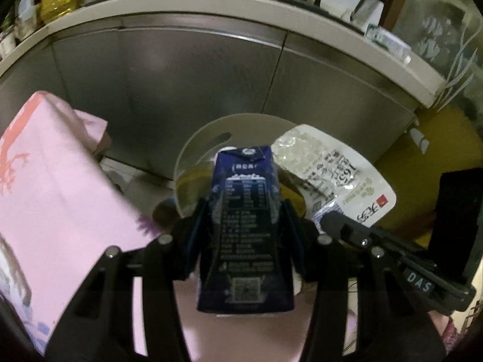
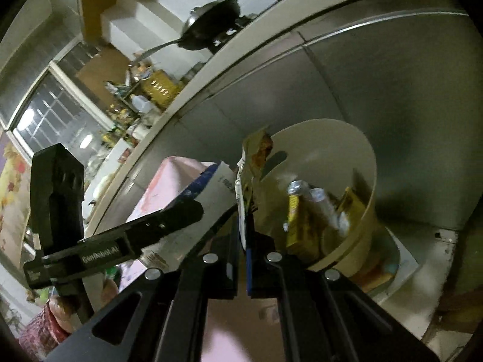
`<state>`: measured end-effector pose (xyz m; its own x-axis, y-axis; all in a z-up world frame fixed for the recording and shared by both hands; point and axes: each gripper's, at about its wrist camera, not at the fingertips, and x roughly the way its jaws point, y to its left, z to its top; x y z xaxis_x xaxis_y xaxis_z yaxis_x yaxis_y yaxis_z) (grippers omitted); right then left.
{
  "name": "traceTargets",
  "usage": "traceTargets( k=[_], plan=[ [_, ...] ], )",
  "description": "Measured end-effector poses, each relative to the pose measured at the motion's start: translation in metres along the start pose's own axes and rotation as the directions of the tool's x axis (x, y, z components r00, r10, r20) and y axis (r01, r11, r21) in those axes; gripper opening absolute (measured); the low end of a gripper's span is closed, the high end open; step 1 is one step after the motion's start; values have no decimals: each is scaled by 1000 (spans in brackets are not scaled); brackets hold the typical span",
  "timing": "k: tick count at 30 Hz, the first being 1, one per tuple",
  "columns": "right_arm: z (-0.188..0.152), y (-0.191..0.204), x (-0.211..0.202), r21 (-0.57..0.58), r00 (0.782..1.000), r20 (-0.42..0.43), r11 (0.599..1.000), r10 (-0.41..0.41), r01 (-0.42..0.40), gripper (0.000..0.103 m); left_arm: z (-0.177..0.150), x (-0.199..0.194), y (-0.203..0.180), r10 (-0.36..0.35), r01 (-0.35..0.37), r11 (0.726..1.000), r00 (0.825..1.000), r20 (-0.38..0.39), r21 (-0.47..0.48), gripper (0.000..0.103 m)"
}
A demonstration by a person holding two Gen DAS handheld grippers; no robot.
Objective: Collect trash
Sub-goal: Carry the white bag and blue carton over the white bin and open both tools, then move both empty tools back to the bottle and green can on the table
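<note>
My left gripper (image 1: pixel 244 220) is shut on a dark blue milk carton (image 1: pixel 244 211) and holds it upright in front of the cream round trash bin (image 1: pixel 196 138). My right gripper (image 2: pixel 244 211) is shut on a flat white plastic food wrapper (image 2: pixel 246 163), seen edge-on; the same wrapper shows flat in the left wrist view (image 1: pixel 332 169), over the bin's right side. In the right wrist view the bin (image 2: pixel 359 157) holds a yellow packet (image 2: pixel 294 220) and a silvery bottle (image 2: pixel 320 202). The blue carton (image 2: pixel 208 187) and the left gripper (image 2: pixel 126 241) show at the left.
A pink cloth-covered table (image 1: pixel 54 187) fills the left. Grey steel cabinet doors (image 1: pixel 196 75) under a cream counter (image 1: pixel 211 3) stand behind the bin. A pan (image 2: pixel 211 27) sits on the counter. A yellow object (image 1: pixel 422 150) lies to the right.
</note>
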<state>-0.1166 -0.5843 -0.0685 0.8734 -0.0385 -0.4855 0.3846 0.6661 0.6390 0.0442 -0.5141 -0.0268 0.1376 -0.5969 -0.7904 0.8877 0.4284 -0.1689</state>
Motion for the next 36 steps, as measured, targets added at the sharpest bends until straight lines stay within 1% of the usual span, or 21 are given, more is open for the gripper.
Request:
traceTargets(
  k=[1, 2, 3, 4, 5, 6, 7, 8, 10, 12, 14, 16, 20, 24, 26, 32, 36],
  plan=[
    [2, -3, 6, 6, 1000, -9, 1000, -19, 19, 2, 1, 5, -2, 8, -8, 1000, 1000, -10, 6, 48],
    [2, -6, 9, 11, 1000, -12, 1000, -26, 26, 3, 2, 11, -3, 19, -19, 1000, 1000, -25, 11, 54],
    [3, -8, 11, 20, 1000, -7, 999, -28, 28, 6, 3, 16, -4, 42, -42, 999, 998, -38, 13, 67],
    [2, -11, 12, 34, 999, 5, 999, -33, 33, 12, 4, 17, -3, 64, -64, 998, 997, -32, 6, 70],
    [2, -12, 12, 40, 999, 13, 999, -37, 37, 18, 4, 13, -2, 66, -66, 998, 998, -12, -6, 70],
    [-1, -13, 8, 38, 999, 21, 999, -37, 36, 35, 2, 8, 1, 57, -57, 998, 998, 4, -16, 70],
    [-4, -12, 5, 36, 998, 42, 999, -39, 38, 48, 0, 1, 3, 50, -50, 998, 999, 17, -24, 70],
    [-5, -11, 2, 35, 997, 60, 999, -42, 40, 50, -1, -4, 5, 53, -53, 998, 998, 23, -29, 70],
    [-8, -10, -5, 36, 995, 89, 998, -51, 48, 50, -7, -21, 9, 52, -50, 998, 998, 46, -43, 71],
    [-16, -5, -16, 39, 992, 117, 999, -39, 35, 50, -18, -40, 14, 51, -46, 997, 995, 81, -58, 71],
    [-24, 4, -19, 23, 994, 110, 1000, -16, 14, 50, -31, -56, 16, 55, -48, 997, 993, 104, -62, 71],
    [-34, 12, -22, 6, 995, 103, 1000, -14, 13, 50, -52, -72, 21, 71, -63, 996, 990, 118, -68, 71],
    [-50, 21, -23, 19, 998, 57, 1000, 17, -19, 50, -88, -90, 29, 109, -100, 991, 988, 107, -87, 71],
    [-60, 34, -24, 12, 999, 23, 999, 39, -39, 50, -123, -109, 41, 153, -141, 983, 982, 107, -116, 71],
    [-64, 43, -24, 8, 999, 7, 999, 50, -50, 50, -138, -121, 46, 181, -167, 978, 977, 115, -127, 71],
    [-79, 74, -25, -38, 996, -39, 996, 83, -85, 50, -175, -150, 66, 237, -212, 961, 962, 135, -177, 71],
    [-88, 93, -22, -67, 993, -71, 993, 95, -100, 50, -204, -169, 84, 275, -241, 944, 952, 136, -227, 71]
  ],
)
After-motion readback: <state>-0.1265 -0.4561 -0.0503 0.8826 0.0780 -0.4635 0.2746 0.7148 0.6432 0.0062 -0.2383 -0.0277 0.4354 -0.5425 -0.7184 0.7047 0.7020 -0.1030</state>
